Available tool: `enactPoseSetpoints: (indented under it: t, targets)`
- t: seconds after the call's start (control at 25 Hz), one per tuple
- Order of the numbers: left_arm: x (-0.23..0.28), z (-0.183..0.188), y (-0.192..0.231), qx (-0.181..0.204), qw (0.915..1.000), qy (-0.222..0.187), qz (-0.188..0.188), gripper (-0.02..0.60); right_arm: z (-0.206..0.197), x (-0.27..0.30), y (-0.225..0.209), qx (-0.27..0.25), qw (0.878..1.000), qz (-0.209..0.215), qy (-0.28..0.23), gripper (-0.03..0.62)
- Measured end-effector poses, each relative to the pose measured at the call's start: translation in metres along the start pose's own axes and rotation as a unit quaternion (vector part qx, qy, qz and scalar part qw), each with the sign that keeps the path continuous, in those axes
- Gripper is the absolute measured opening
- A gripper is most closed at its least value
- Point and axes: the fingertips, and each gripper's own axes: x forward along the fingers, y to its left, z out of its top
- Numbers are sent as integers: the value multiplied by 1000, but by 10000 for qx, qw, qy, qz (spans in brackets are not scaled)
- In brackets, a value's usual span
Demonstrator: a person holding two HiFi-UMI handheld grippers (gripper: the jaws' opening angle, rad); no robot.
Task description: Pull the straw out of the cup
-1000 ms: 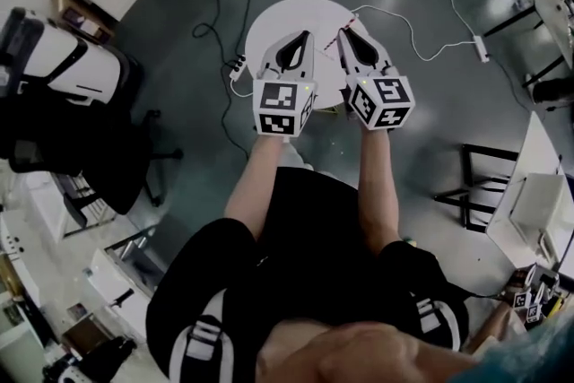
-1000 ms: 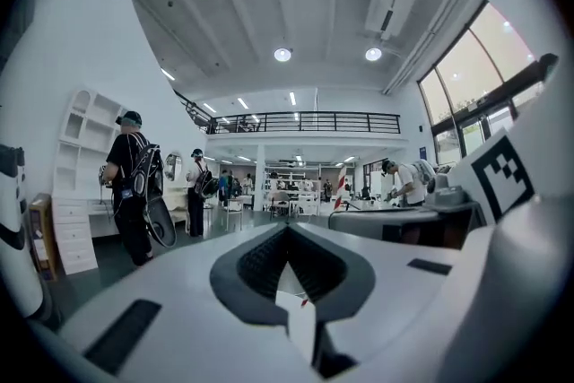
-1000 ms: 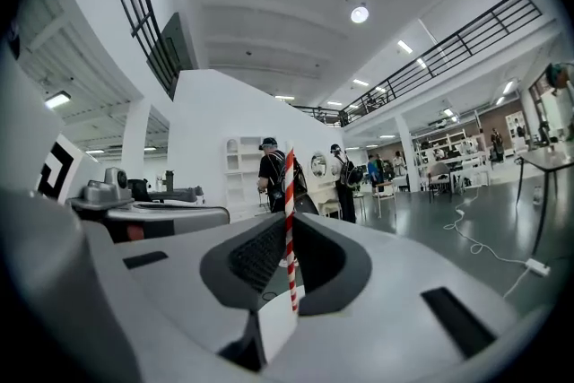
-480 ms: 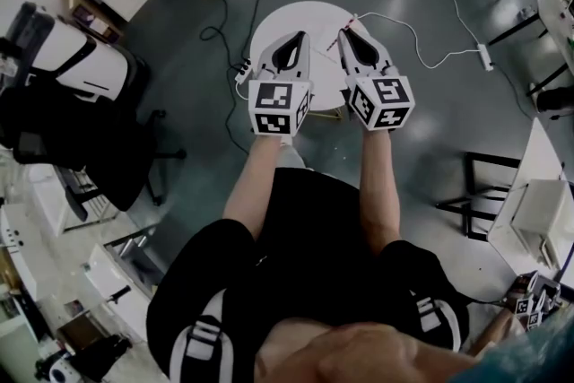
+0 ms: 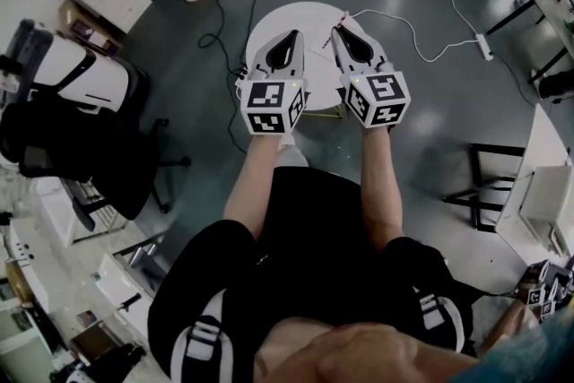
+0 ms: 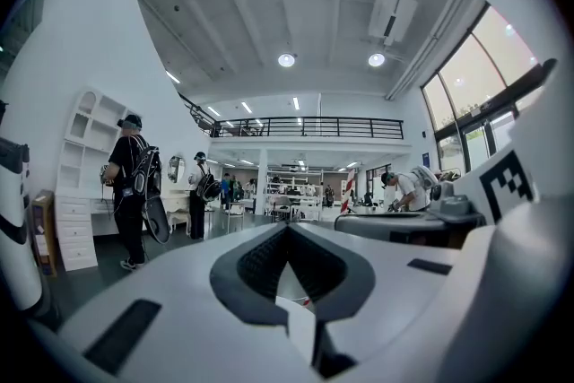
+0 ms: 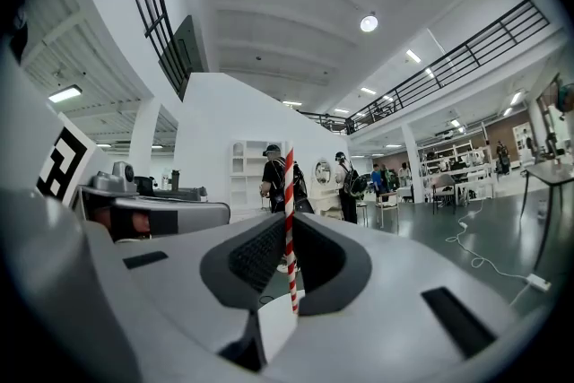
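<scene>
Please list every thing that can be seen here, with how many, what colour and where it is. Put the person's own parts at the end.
table: 1, white, round, under both tongs
straw: 1, red and white stripes, upright between the jaws of the right tongs
power strip: 1, white, on the grey floor right of the table
chair: 1, black, on the floor to the left
shelf: 1, white, against the far wall
people: 2 with backpacks, dark clothes, standing near the shelf
left tongs: 1, white with a marker cube, over the table, jaws together
right tongs: 1, white with a marker cube, over the table, jaws shut on the straw
</scene>
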Motion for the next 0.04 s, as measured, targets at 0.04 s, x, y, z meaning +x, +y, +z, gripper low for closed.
enactPoseSetpoints:
  t: [0.04]
  targets:
    - [1, 2, -2, -24, 10000, -18, -23, 6, 1, -1, -1, -6, 10000, 4, -14, 38]
